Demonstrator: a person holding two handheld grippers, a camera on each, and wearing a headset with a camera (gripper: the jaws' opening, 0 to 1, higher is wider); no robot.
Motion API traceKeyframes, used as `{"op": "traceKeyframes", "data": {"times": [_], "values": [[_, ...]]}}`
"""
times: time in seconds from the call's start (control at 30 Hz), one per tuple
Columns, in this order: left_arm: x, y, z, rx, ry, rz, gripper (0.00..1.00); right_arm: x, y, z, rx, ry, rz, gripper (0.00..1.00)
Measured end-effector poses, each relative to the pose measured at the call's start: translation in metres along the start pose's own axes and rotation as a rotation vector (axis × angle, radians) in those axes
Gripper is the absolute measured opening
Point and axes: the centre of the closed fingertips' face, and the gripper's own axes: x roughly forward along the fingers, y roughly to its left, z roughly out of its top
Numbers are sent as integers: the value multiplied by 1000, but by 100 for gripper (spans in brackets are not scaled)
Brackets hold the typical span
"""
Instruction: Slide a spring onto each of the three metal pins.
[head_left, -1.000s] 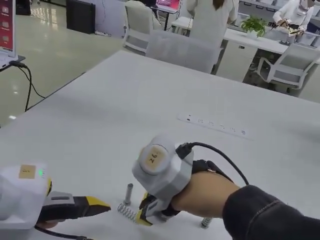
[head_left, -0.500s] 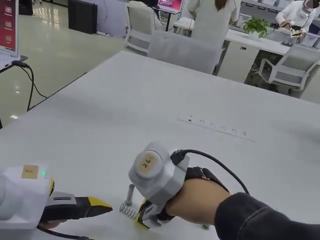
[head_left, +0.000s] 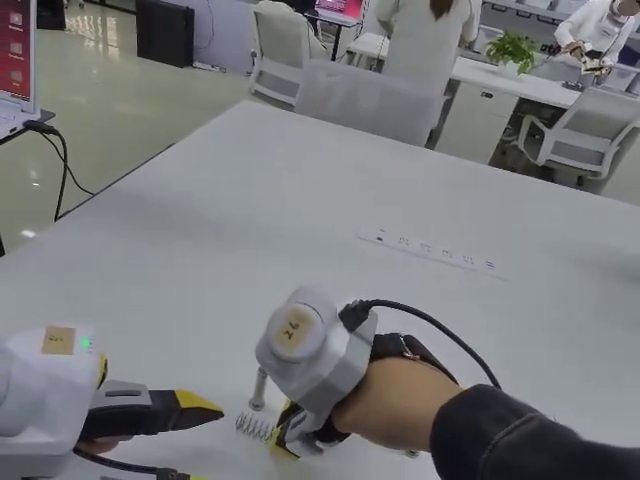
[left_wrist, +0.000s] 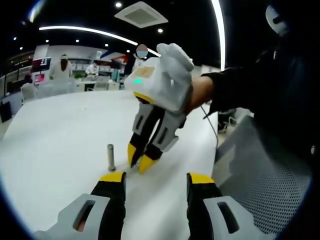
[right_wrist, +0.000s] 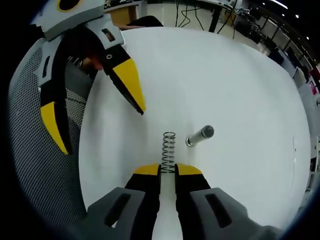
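1. Since the short grey metal pin stands bare on the white table, I'd judge the task's barely begun: in the head view the thin coiled wire spring lies low beside the pin's foot, not yet on it. The right gripper is at the spring's near end, but your hand covers the jaws. The left gripper points in from the left, near the pin. How the other 2 pins stand, can't tell.
2. Left gripper view: the left gripper has its jaws wide apart w/ nothing between them. Here the pin reads as plainly upright, and the right gripper comes down just beside it w/ tips close together. The spring's too small to make out.
3. Right gripper view: it gives what the head view hides, i.e. the right gripper is clamped on the spring's near end. The free end reaches fwd, just beside the pin but apart from it. The left gripper hangs agape to the left. Left to do: tip the spring up and thread it over the pin top.
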Motion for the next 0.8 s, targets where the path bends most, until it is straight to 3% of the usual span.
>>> {"op": "traceKeyframes", "data": {"times": [0.8], "values": [[-1, 4, 5, 27, -6, 22, 39, -55, 27, 17, -58, -81, 44, 7]]}}
